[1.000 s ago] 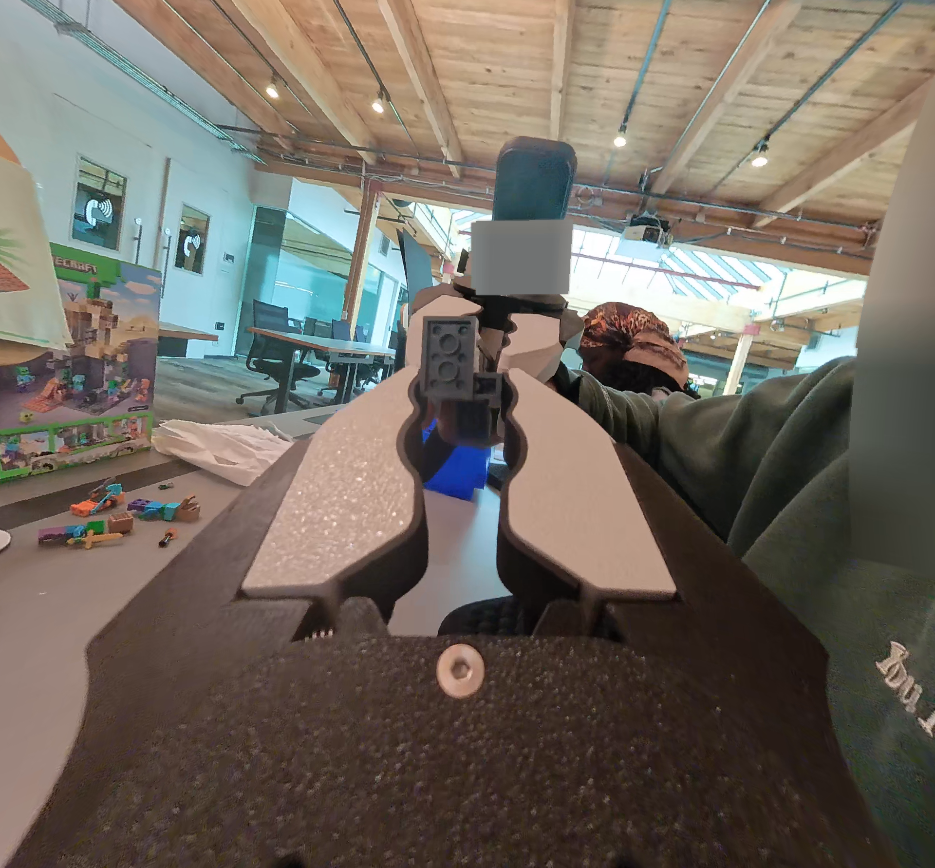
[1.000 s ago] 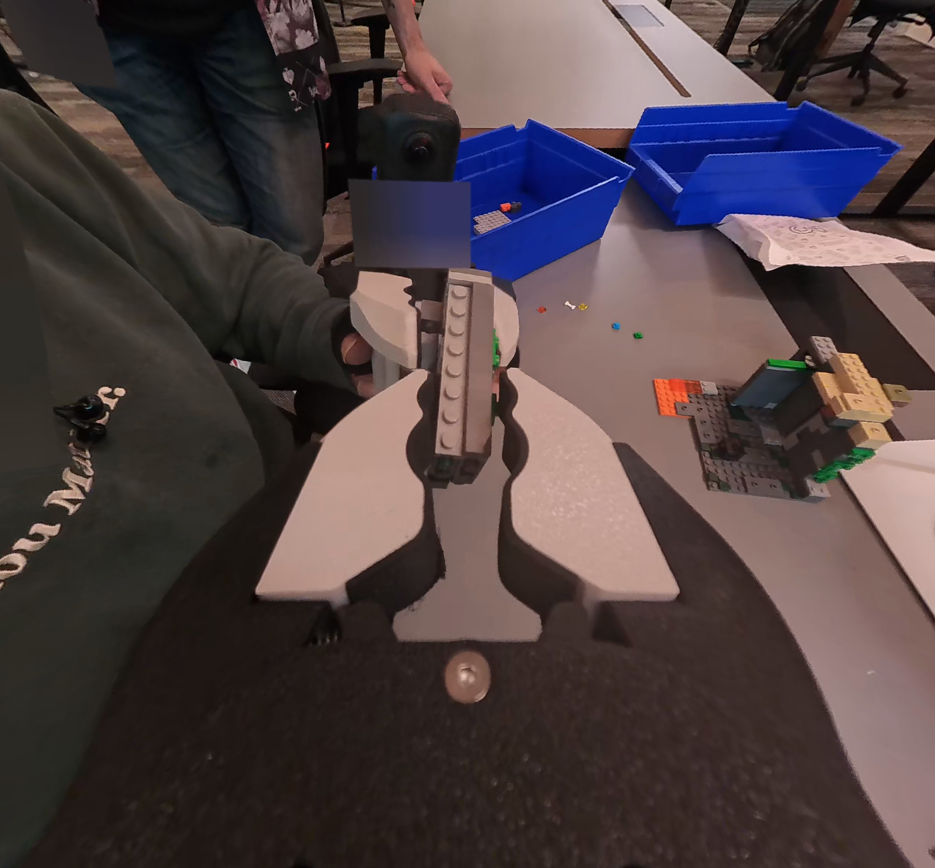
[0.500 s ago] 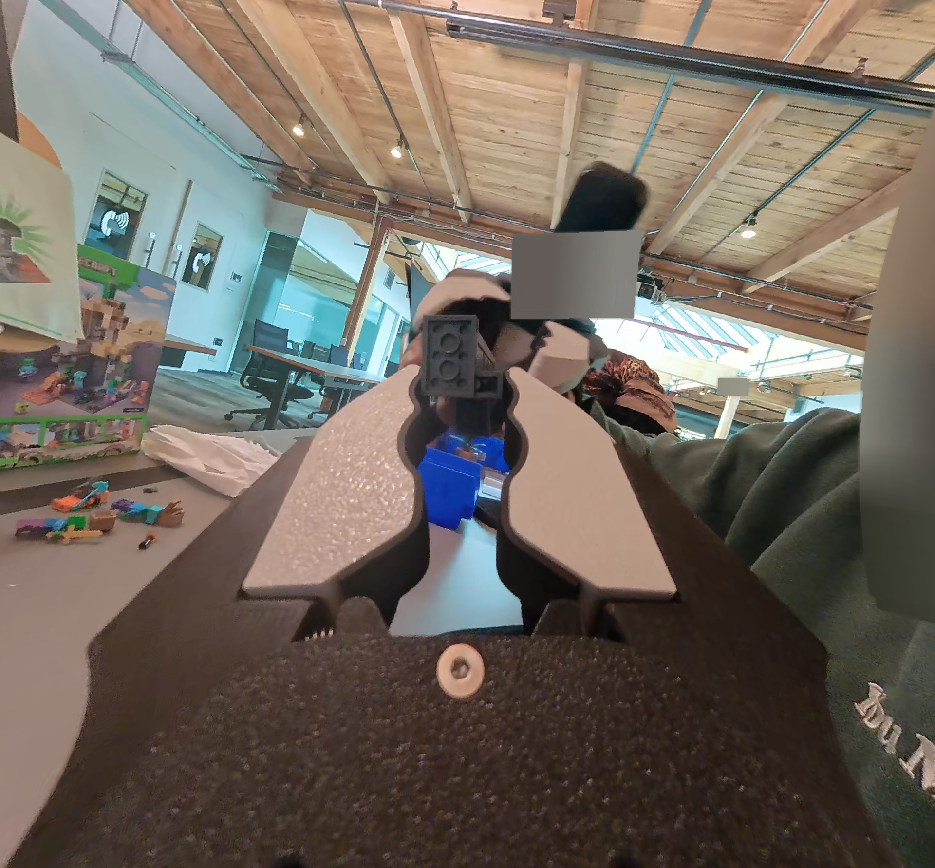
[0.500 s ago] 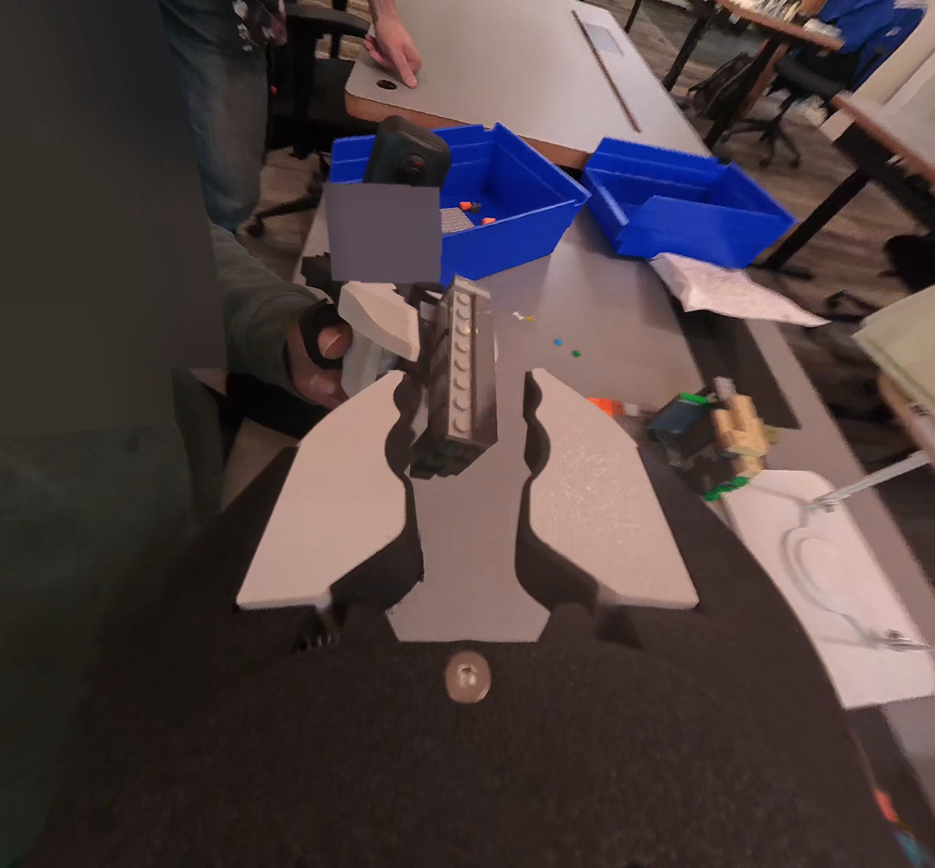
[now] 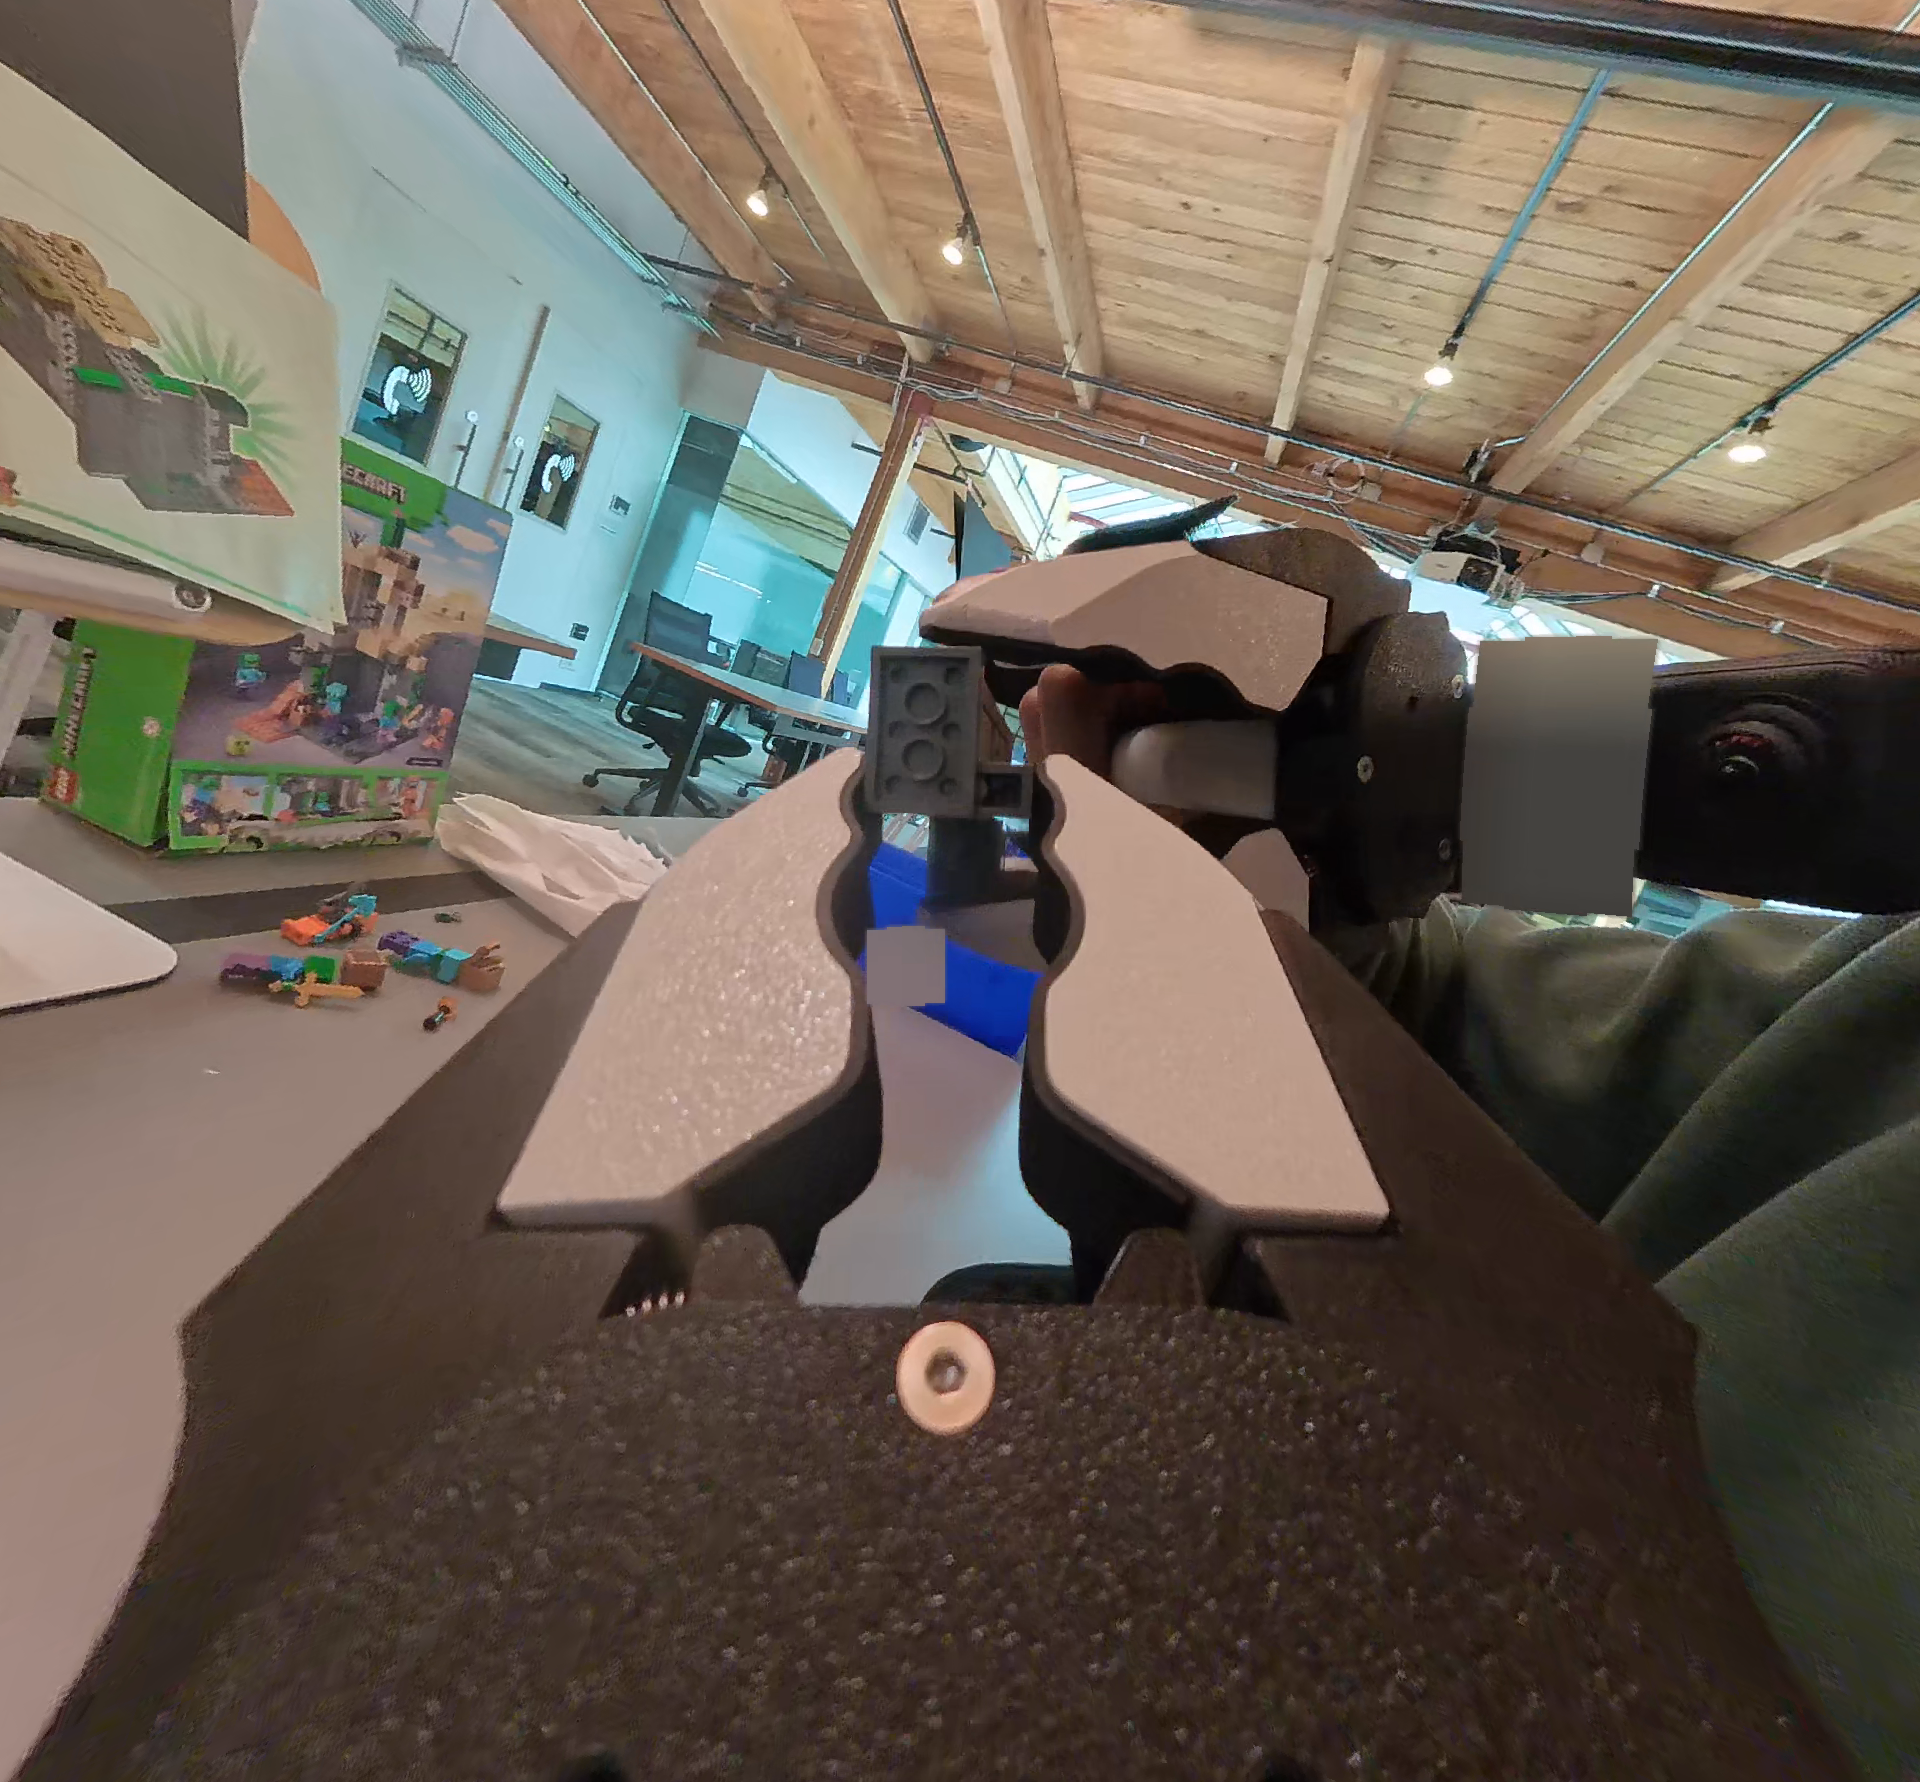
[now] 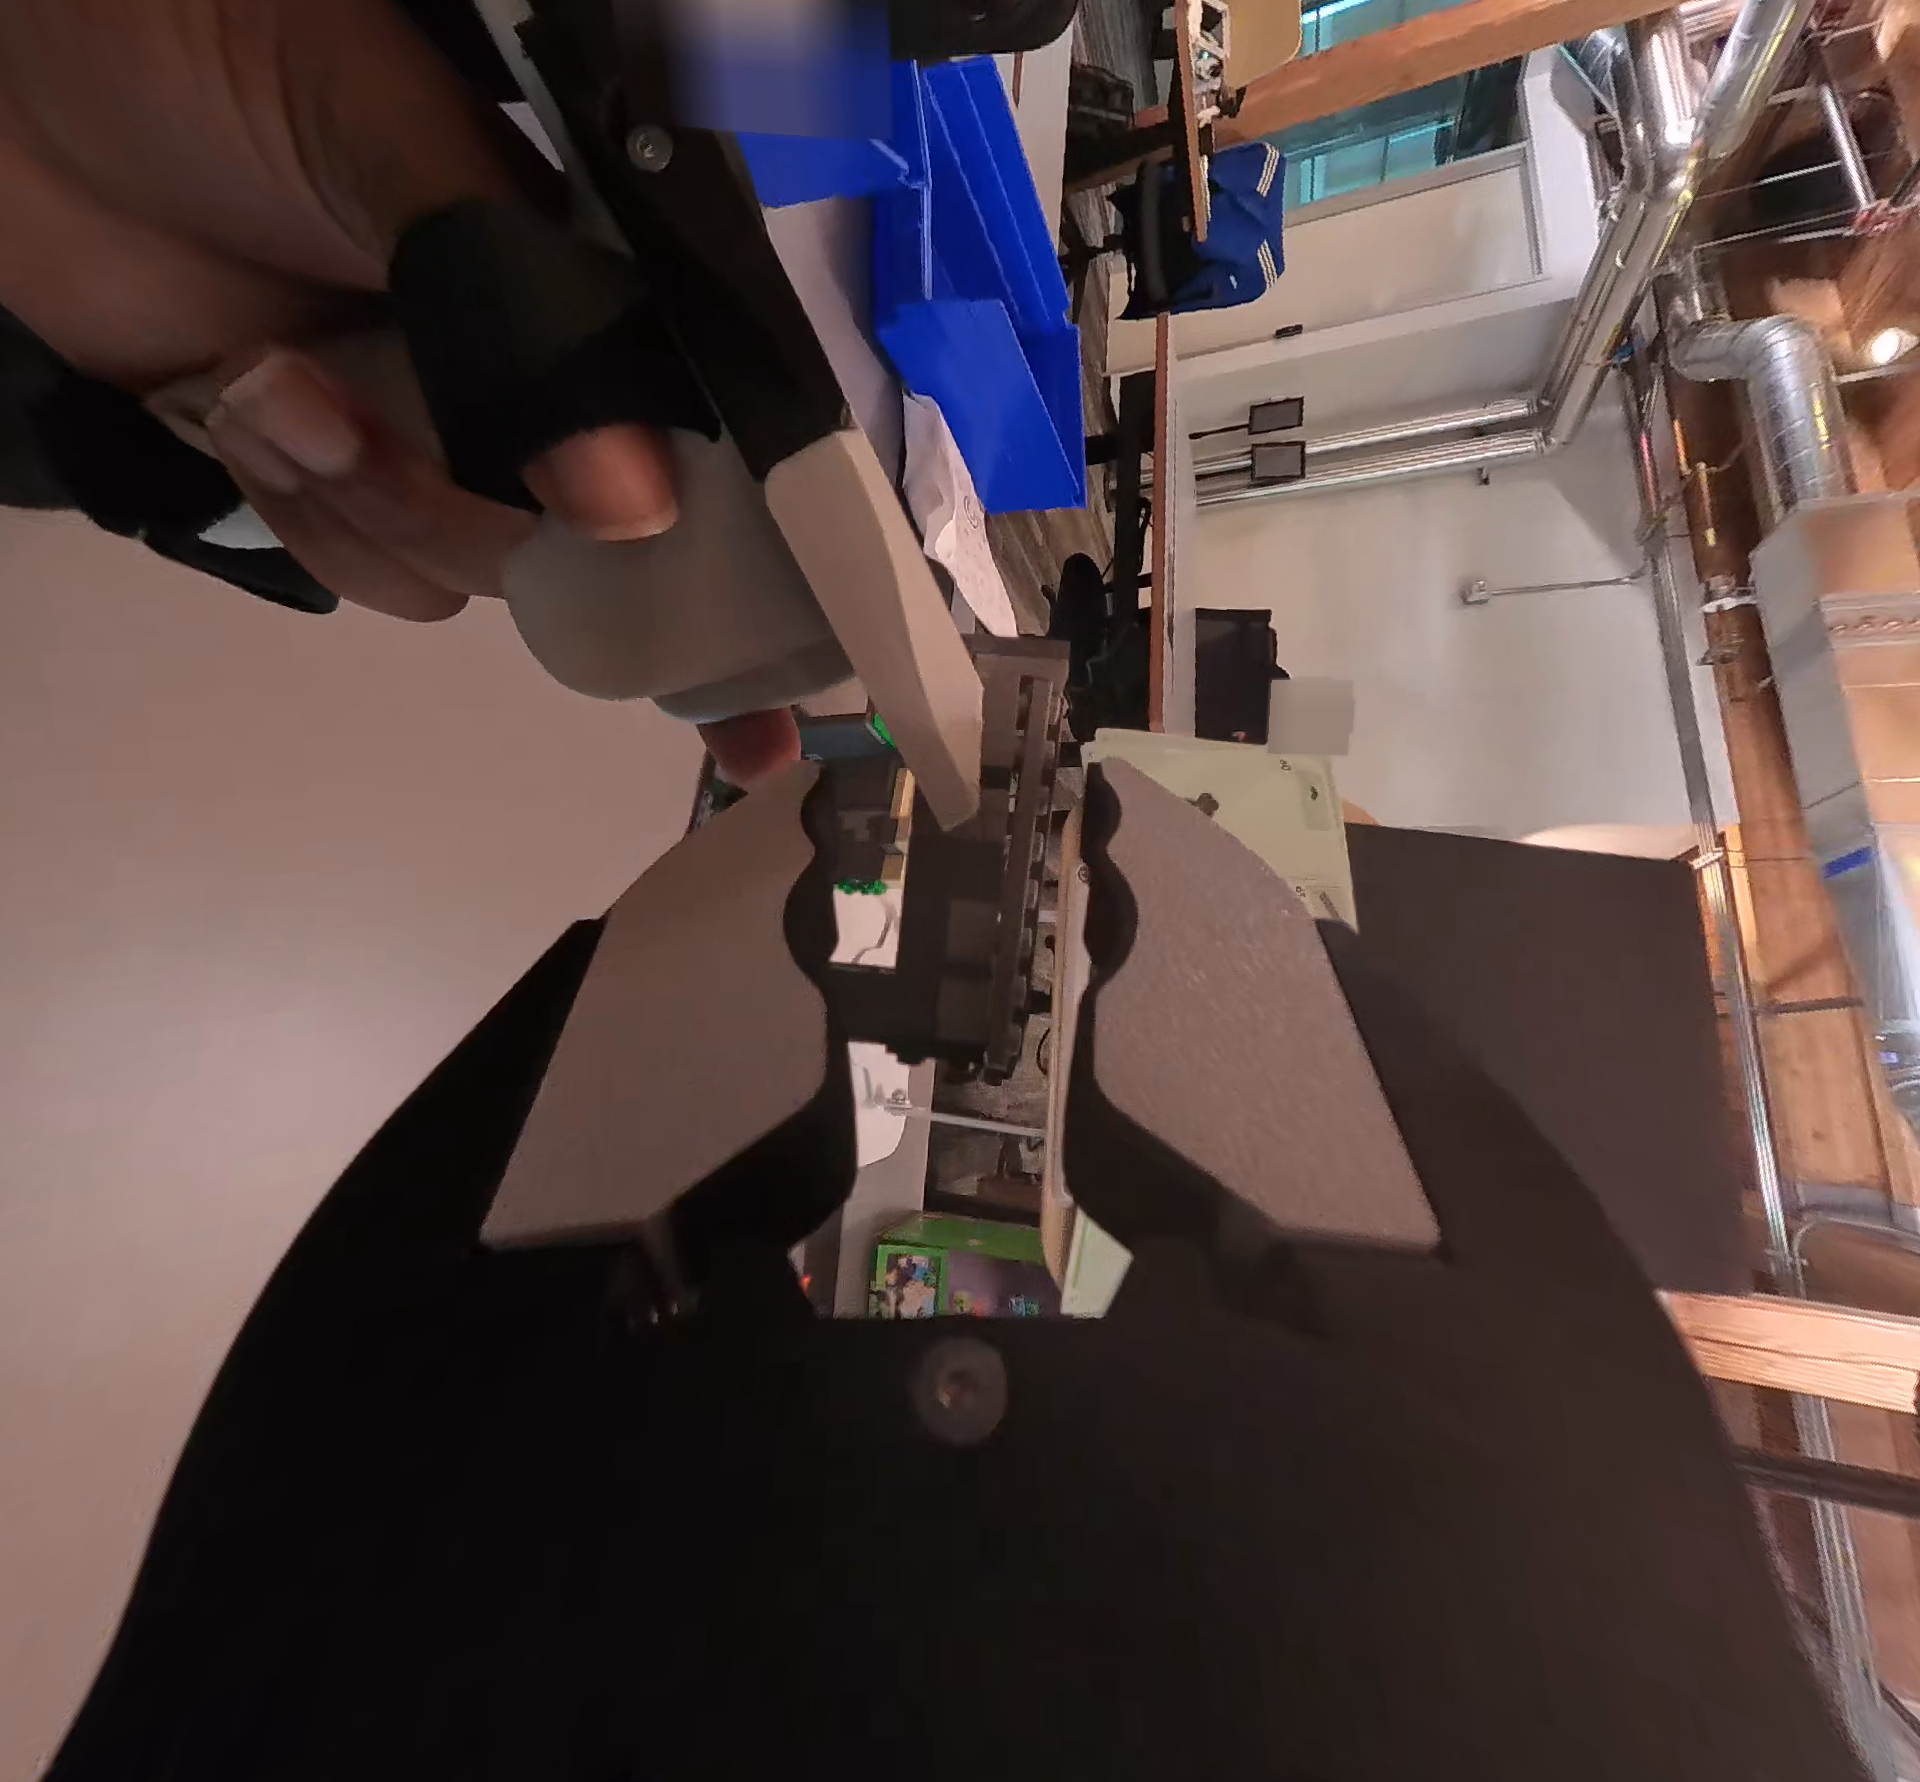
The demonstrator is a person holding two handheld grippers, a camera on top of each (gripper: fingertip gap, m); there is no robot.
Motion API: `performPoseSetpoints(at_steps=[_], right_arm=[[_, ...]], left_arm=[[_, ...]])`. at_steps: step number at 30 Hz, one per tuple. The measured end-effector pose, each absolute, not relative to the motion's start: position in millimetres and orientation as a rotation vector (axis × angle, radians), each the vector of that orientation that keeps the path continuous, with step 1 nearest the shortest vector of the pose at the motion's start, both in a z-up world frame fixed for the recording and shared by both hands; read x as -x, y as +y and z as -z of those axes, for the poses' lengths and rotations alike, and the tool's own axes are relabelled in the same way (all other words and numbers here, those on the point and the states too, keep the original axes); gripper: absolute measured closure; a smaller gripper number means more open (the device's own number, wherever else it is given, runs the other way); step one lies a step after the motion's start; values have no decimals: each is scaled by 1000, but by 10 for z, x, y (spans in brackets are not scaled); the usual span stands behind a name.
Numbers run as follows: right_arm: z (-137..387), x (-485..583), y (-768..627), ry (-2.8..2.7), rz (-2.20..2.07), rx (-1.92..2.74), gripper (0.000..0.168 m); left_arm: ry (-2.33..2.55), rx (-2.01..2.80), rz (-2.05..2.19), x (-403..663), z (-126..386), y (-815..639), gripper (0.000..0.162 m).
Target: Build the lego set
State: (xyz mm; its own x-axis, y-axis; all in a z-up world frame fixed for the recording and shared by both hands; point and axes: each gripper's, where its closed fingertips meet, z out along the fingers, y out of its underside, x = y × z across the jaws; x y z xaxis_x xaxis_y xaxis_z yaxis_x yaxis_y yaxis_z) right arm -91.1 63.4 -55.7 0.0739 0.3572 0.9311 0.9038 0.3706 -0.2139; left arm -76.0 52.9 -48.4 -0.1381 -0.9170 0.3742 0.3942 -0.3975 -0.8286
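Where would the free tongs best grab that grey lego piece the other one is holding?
Probably the free end of the grey lego piece, clear of where the left tongs pinch it. It is long and thin, so the open right tongs, which straddle it, should come straight on and close across its flat sides.

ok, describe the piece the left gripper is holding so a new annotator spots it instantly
In the left wrist view, find the two grey fingers running up the middle from the black gripper body. Pinched at the left gripper tips is the dark grey lego assembly, a small plate showing its underside with two round sockets. Unlike the colourful loose lego pieces on the grey table, it is held in the air.
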Motion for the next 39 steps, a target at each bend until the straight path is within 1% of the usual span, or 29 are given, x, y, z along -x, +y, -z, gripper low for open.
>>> performPoseSetpoints(at_steps=[12, 14, 16, 33, 39], right_arm=[[625, 972, 631, -1570, 652, 1198, 120], [596, 990, 623, -1565, 655, 1170, 125], [560, 997, 620, -1562, 663, 1134, 136], [632, 967, 555, -1585, 683, 1049, 146], [628, 948, 549, -1568, 693, 1051, 146]], left_arm=[[733, 1107, 1672, 794, 481, 502, 135], [745, 1110, 1668, 791, 489, 499, 135], [754, 1109, 1667, 787, 498, 488, 135], [828, 1137, 1640, 741, 583, 414, 134], [843, 1151, 1635, 726, 585, 404, 134]])
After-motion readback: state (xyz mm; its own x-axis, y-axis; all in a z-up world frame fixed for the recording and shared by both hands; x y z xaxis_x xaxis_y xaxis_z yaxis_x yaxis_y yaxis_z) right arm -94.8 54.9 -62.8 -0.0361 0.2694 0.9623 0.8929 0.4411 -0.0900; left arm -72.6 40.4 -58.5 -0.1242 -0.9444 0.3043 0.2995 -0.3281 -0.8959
